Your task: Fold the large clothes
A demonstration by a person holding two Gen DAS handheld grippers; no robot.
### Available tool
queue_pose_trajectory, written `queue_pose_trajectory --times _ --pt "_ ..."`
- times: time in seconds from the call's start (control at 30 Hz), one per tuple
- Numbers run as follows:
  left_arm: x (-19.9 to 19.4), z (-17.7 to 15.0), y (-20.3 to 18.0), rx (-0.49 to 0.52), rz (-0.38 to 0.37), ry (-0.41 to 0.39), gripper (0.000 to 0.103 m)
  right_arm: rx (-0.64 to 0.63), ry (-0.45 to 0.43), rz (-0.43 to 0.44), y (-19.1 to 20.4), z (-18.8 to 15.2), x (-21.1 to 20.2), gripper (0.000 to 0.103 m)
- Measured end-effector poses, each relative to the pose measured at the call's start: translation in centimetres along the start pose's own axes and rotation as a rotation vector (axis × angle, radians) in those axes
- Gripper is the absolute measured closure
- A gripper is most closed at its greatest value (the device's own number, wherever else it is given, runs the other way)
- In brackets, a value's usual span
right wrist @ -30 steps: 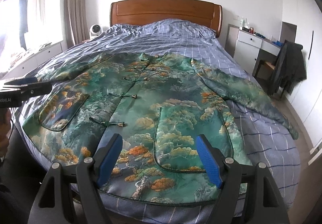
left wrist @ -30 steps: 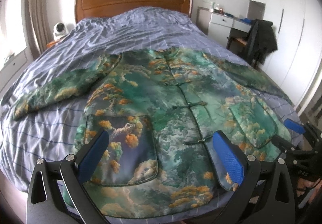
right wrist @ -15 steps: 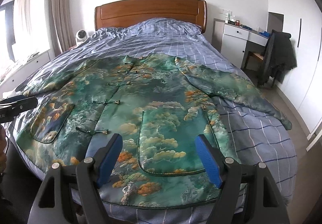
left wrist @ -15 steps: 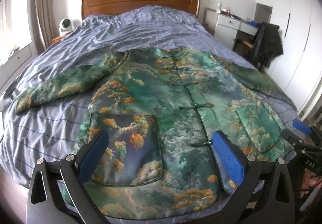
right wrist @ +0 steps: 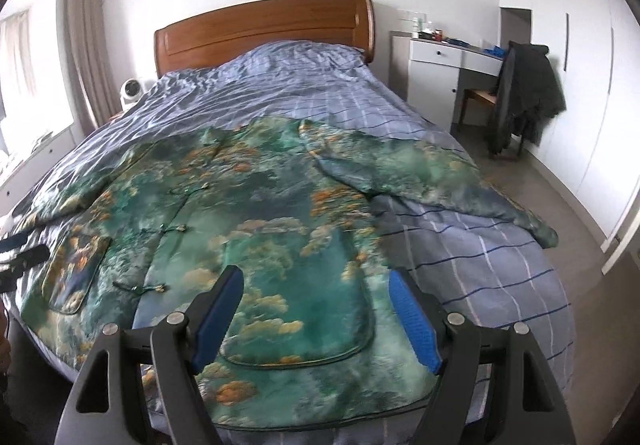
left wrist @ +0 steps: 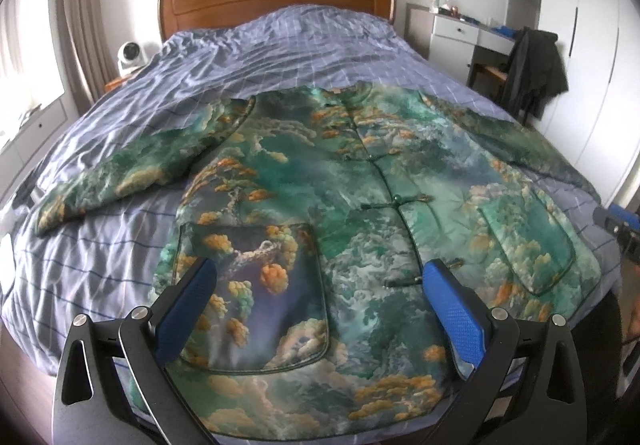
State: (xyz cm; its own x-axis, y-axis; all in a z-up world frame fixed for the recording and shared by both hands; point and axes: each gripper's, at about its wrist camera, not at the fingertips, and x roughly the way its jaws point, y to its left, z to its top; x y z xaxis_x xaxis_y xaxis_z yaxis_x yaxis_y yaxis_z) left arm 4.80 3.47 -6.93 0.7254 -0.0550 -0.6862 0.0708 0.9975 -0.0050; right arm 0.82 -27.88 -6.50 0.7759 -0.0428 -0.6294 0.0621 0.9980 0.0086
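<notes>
Jacket [left wrist: 360, 245] is spread flat on bed [left wrist: 100, 265] for folding; both tongs [left wrist: 320, 309] [right wrist: 316, 309] are held apart, empty, above its near hem.

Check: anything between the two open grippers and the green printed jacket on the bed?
Nothing visible. The green cloud-and-tree print jacket lies flat, front up and buttoned, on the blue checked bedspread. The left gripper and the right gripper both hang open over its hem end, with nothing between jaws and fabric.
</notes>
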Motion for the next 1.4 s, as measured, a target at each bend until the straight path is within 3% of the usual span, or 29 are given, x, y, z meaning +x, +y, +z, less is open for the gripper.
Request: queue_pose_trajectory --times 0.2,0.4,0.5,0.67,0.8,1.0,1.07,1.13,1.2,1.27,1.4 --pt "0.0 0.0 -0.3 0.015 0.01 -0.001 0.0 0.067 0.003 0.002 -3.1 0.8 0.5 0.026" --pt "-0.2 -0.1 0.0 0.012 0.022 -0.004 0.0 0.205 -0.012 -0.034 -11.2 3.4 2.0 0.026" --pt "-0.2 -0.1 0.1 0.006 0.027 -0.004 0.0 0.371 0.019 -0.037 -18.0 4.2 4.4 0.026" --pt "-0.3 -0.2 0.1 0.014 0.037 -0.004 0.0 0.822 0.121 0.037 -29.1 2.2 10.6 0.026" --pt "-0.2 -0.2 0.2 0.029 0.05 -0.003 0.0 1.014 0.062 0.017 -32.9 1.0 13.5 0.026" --pt "-0.1 -0.1 0.2 0.033 0.062 0.005 0.0 1.226 0.037 -0.034 -35.0 -1.2 16.7 0.027" --pt "0.0 -0.1 0.1 0.036 0.064 0.007 0.0 1.25 0.021 -0.065 -35.5 -1.5 17.4 0.039" --pt "0.1 -0.1 0.0 0.04 0.069 0.009 0.0 1.219 0.028 -0.093 -35.5 -1.0 17.7 0.08" --pt "0.2 -0.2 0.0 0.042 0.072 0.01 0.0 1.153 0.01 -0.135 -35.3 0.3 17.1 0.088" --pt "0.2 -0.2 0.0 0.035 0.067 0.01 0.0 1.009 -0.052 -0.167 -33.5 3.5 15.1 0.091" --pt "0.8 -0.3 0.0 0.019 0.042 0.026 0.0 0.711 -0.174 -0.094 -27.8 10.8 10.8 0.092"
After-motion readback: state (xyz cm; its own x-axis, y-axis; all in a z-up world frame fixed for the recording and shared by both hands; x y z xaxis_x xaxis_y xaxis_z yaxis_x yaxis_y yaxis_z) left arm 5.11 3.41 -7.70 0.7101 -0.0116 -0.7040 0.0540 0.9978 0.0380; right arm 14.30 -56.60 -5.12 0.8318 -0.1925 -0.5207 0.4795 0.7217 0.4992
